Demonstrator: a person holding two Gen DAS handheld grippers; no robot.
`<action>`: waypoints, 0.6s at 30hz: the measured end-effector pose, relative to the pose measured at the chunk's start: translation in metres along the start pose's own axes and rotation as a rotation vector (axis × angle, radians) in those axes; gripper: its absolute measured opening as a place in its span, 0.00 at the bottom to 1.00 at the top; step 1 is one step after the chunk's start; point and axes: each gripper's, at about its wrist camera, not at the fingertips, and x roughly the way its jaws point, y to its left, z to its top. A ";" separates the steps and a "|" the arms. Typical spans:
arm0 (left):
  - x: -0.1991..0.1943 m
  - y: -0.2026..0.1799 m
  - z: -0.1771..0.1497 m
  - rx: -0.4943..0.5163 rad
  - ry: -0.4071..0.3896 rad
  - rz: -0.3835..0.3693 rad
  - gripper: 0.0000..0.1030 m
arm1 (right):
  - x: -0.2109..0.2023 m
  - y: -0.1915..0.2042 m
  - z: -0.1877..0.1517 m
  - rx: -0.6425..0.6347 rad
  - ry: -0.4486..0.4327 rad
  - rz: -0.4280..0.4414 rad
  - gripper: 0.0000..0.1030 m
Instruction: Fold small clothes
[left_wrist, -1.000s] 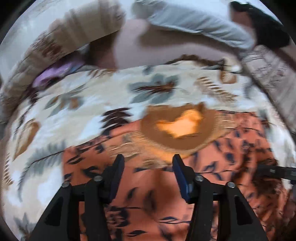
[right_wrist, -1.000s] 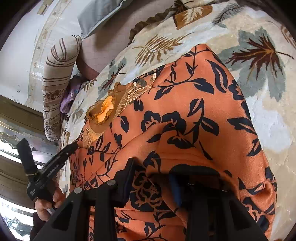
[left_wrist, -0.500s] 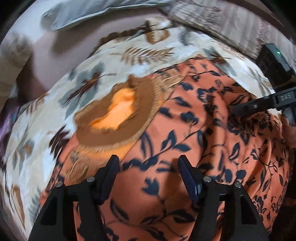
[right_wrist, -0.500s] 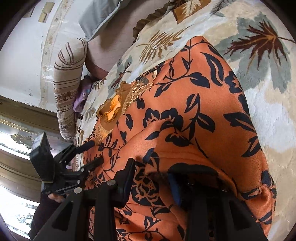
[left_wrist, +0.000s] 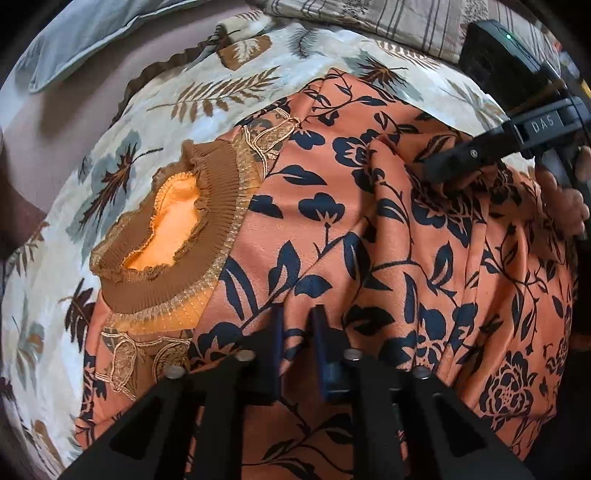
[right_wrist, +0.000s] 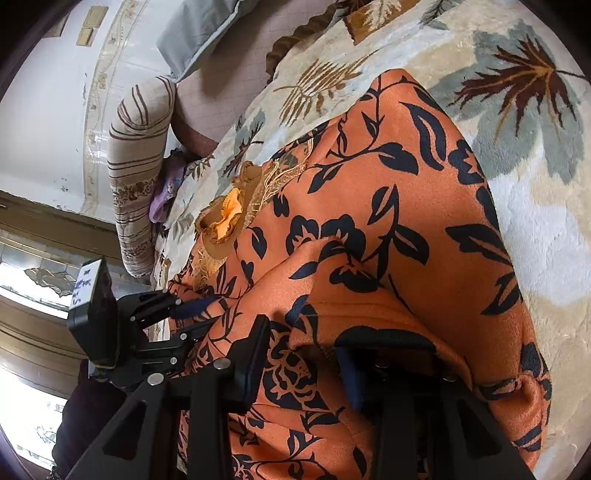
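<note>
An orange dress (left_wrist: 369, 229) with a dark floral print and a brown ruffled neckline (left_wrist: 173, 236) lies on a leaf-patterned blanket (left_wrist: 122, 155). My left gripper (left_wrist: 297, 328) is shut on a fold of the dress near its lower left side; it also shows in the right wrist view (right_wrist: 192, 314). My right gripper (right_wrist: 303, 347) holds a raised fold of the dress (right_wrist: 369, 258) between its fingers, the right finger hidden under cloth. In the left wrist view it (left_wrist: 454, 166) bites the dress at the right.
A grey pillow (left_wrist: 96, 33) and a striped bolster (right_wrist: 136, 147) lie at the head of the bed. A purple cloth (right_wrist: 166, 188) sits beside the bolster. A wall and window frame (right_wrist: 33, 280) stand at the left.
My left gripper has closed from wide open onto a fold of the dress and swung right toward the other gripper. My right gripper has kept its hold.
</note>
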 end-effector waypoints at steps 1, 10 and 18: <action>-0.002 0.000 0.000 -0.002 -0.004 0.006 0.09 | 0.000 0.000 0.000 0.001 -0.001 0.002 0.39; -0.034 0.007 -0.006 -0.058 -0.093 0.148 0.05 | -0.001 0.000 -0.002 0.009 -0.010 0.002 0.39; -0.015 0.054 -0.017 -0.353 -0.035 0.288 0.04 | -0.015 0.001 0.000 0.057 -0.087 0.000 0.39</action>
